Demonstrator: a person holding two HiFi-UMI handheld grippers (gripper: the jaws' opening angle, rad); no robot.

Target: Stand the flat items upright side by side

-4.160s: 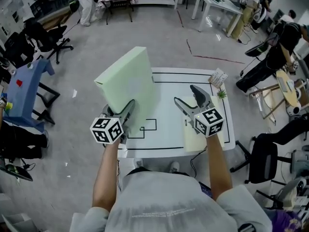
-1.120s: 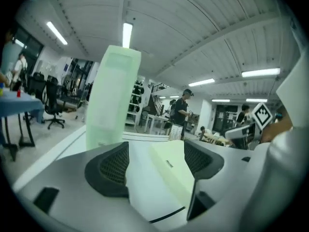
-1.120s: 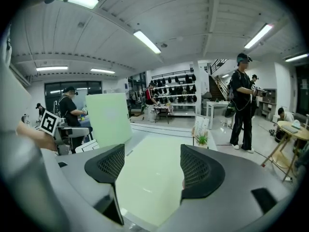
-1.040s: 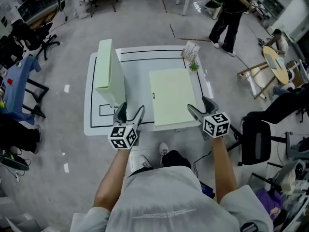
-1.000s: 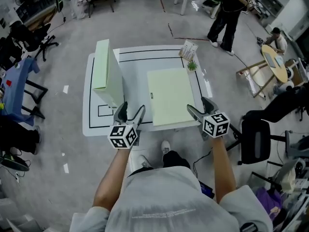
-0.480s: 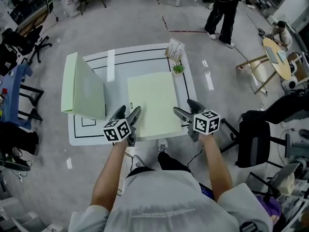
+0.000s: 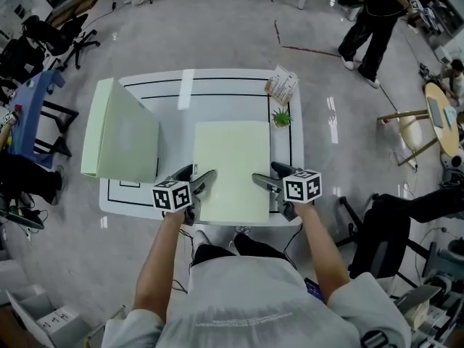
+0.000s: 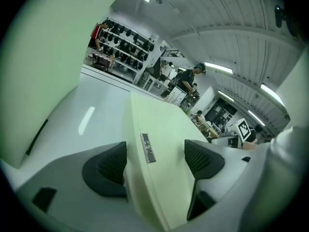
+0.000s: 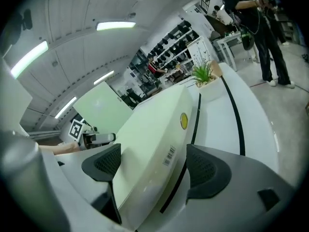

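One pale green flat box (image 7: 232,169) lies on the white table (image 7: 217,82), near the front edge. A second green box (image 7: 119,140) stands upright at the table's left. My left gripper (image 7: 197,183) straddles the lying box's near left corner; its jaws (image 8: 154,163) stand apart, with the box's edge (image 8: 164,129) between them. My right gripper (image 7: 264,183) is at the near right corner. Its jaws (image 9: 154,166) are opening, and the box's barcoded side (image 9: 154,124) sits between them unpressed. The upright box (image 9: 99,105) shows behind, and close on the left (image 8: 38,42).
A small potted plant (image 7: 281,117) and a printed card (image 7: 281,85) stand at the table's far right, just beyond the lying box. Black lines mark the tabletop. Office chairs (image 7: 43,38), a blue table (image 7: 32,107) and a standing person (image 7: 377,13) surround the table.
The box the left gripper held up 4.2 s ago now stands free at the table's left. Over the last second both grippers closed in on the lying box's near corners.
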